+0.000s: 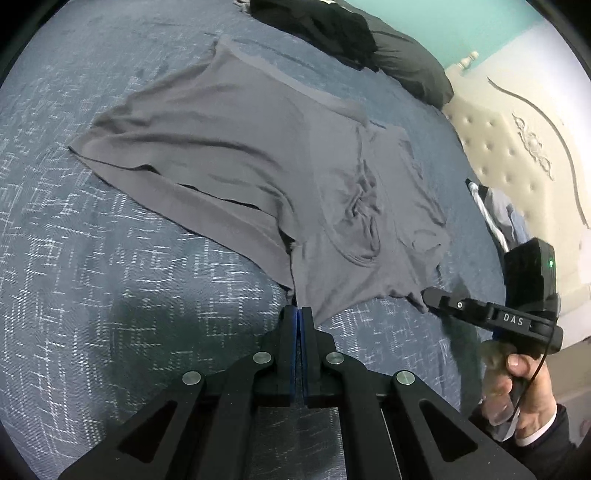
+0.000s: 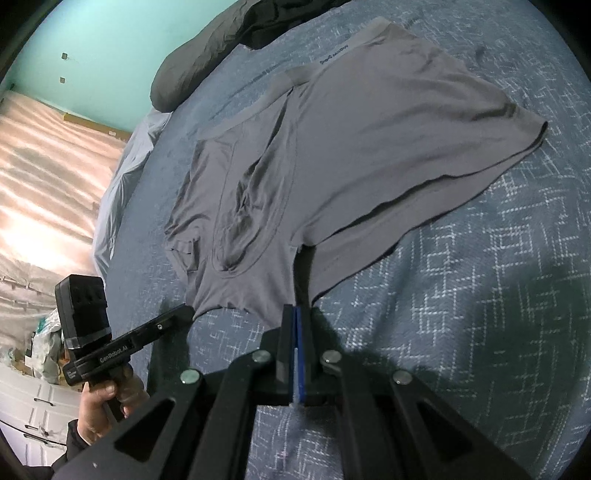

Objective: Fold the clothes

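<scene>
Grey boxer shorts (image 1: 229, 155) lie spread flat on a blue patterned bedspread (image 1: 92, 277), waistband at the far side. My left gripper (image 1: 297, 312) is shut, with the near hem by the crotch seam pinched between its blue pads. To its right, my right gripper (image 1: 428, 295) grips the hem corner of the smaller leg, held by a hand (image 1: 524, 391). In the right wrist view the grey shorts (image 2: 369, 129) show again. There the right gripper (image 2: 297, 312) is shut on the near hem. The left gripper (image 2: 186, 313) pinches the other hem corner.
A dark pillow (image 1: 410, 62) and black clothes (image 1: 314, 26) lie at the far end of the bed. A cream tufted headboard (image 1: 509, 147) stands on the right. A teal wall (image 2: 103, 48) and white drawers (image 2: 33, 413) lie beyond the bed's edge (image 2: 122, 177).
</scene>
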The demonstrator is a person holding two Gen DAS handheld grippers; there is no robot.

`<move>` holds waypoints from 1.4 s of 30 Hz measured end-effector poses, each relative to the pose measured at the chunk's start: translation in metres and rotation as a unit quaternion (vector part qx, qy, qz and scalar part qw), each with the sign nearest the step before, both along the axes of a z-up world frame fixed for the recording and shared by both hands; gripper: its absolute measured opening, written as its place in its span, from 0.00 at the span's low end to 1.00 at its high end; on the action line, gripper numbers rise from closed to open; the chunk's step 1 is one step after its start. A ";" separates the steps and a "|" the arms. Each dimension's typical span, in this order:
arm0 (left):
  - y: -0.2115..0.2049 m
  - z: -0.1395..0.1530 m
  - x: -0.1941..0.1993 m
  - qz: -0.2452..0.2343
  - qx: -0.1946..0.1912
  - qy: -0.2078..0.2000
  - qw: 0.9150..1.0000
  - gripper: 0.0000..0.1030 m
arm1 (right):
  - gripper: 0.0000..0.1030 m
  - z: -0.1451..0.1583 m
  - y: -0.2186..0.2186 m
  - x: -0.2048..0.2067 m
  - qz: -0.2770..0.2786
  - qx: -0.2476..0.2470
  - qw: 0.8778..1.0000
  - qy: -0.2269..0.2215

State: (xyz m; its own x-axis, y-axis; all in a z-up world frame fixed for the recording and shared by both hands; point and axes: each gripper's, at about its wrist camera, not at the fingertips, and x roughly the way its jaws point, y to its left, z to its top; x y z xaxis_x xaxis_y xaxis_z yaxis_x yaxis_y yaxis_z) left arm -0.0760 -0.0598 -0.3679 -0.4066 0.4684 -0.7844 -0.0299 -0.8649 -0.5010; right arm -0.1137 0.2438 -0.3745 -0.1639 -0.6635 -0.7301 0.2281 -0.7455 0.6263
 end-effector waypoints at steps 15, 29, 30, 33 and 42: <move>-0.078 0.024 -0.011 0.106 -0.008 0.032 0.994 0.26 | 0.01 0.000 0.006 -0.002 -0.007 -0.006 1.000 -0.007; -0.103 0.017 -0.036 0.149 -0.008 0.033 0.988 0.25 | 0.03 0.021 0.020 -0.005 -0.038 -0.020 0.999 0.007; -0.099 0.017 -0.037 0.143 -0.006 0.032 0.989 0.25 | 0.03 0.020 0.021 -0.006 -0.039 -0.020 0.999 0.006; -0.090 0.013 -0.042 0.137 -0.002 0.025 0.990 0.25 | 0.03 0.019 0.023 -0.007 -0.043 -0.022 0.999 0.004; -0.088 0.004 -0.050 0.142 0.021 0.009 0.990 0.25 | 0.03 0.019 0.025 -0.009 -0.047 -0.025 0.999 0.004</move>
